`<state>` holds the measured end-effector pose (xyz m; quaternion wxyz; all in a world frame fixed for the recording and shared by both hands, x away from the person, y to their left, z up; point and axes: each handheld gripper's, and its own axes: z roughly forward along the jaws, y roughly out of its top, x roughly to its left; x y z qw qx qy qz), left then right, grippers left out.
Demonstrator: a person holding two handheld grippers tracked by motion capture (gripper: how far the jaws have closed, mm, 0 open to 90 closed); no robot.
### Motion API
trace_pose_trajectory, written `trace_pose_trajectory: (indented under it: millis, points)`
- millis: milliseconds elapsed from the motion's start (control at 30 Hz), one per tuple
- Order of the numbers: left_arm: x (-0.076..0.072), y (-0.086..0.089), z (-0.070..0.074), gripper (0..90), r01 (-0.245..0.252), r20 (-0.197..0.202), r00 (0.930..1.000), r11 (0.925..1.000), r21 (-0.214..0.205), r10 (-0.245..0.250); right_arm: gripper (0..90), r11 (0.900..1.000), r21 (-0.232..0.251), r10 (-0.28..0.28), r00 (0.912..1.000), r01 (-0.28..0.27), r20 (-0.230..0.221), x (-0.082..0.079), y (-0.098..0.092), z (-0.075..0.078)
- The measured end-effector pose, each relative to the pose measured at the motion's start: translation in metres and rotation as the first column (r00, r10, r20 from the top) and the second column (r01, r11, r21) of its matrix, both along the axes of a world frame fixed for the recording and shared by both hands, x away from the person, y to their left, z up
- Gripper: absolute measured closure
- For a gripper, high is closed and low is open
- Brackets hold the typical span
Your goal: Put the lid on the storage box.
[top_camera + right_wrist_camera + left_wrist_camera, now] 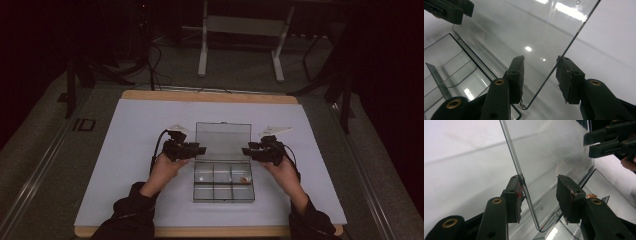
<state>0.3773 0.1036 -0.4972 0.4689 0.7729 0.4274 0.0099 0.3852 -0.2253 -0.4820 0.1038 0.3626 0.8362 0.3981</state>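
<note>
Room: dark, floor cables and a white frame seen beyond the worktop (125, 125).
Worktop: white sheet on a wood-edged board.
Box (223, 181): clear plastic, compartmented, set at mid-worktop toward the near edge; small orange item (244, 180) seen in one right-hand cell.
Lid (223, 141): hinged, stood upright at the box's far side.
Left gripper (540, 197): jaws parted, lid's left edge between them; left pad touching or just beside it.
Right gripper (539, 76): jaws parted astride lid's right edge, not clamped.
Handling: judged light, stiff, slippery, scratch-prone; best held at lid's side edges, gently.
</note>
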Motion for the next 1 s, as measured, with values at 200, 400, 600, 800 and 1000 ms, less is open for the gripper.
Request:
trace_pose_trajectory:
  millis: [200, 400, 600, 800, 1000]
  points:
    - [-0.002, -0.001, 0.008, 56.8, 0.000, 0.020, 0.9998, 1.0000, 0.008, 0.000, 58.2, 0.9998, 0.015, 0.011, 0.9999, -0.011, 0.002, -0.003, -0.002, 0.004]
    - [-0.004, 0.000, 0.012, 56.9, 0.006, 0.040, 0.9992, 0.9999, 0.009, -0.006, 58.3, 0.9997, 0.016, 0.018, 0.9998, -0.018, 0.009, -0.006, -0.003, 0.007]
    - [-0.006, -0.001, 0.015, 56.8, 0.013, 0.056, 0.9983, 0.9998, 0.015, -0.014, 58.3, 0.9994, 0.025, 0.023, 0.9997, -0.023, 0.011, -0.009, -0.004, 0.010]
    - [-0.009, 0.000, 0.017, 56.7, 0.015, 0.069, 0.9975, 0.9998, 0.011, -0.016, 57.6, 0.9986, 0.043, 0.028, 0.9995, -0.029, 0.013, -0.013, -0.007, 0.011]
    - [-0.014, 0.000, 0.019, 56.7, 0.019, 0.092, 0.9956, 0.9998, 0.006, -0.019, 57.5, 0.9982, 0.049, 0.034, 0.9991, -0.035, 0.024, -0.019, -0.009, 0.014]
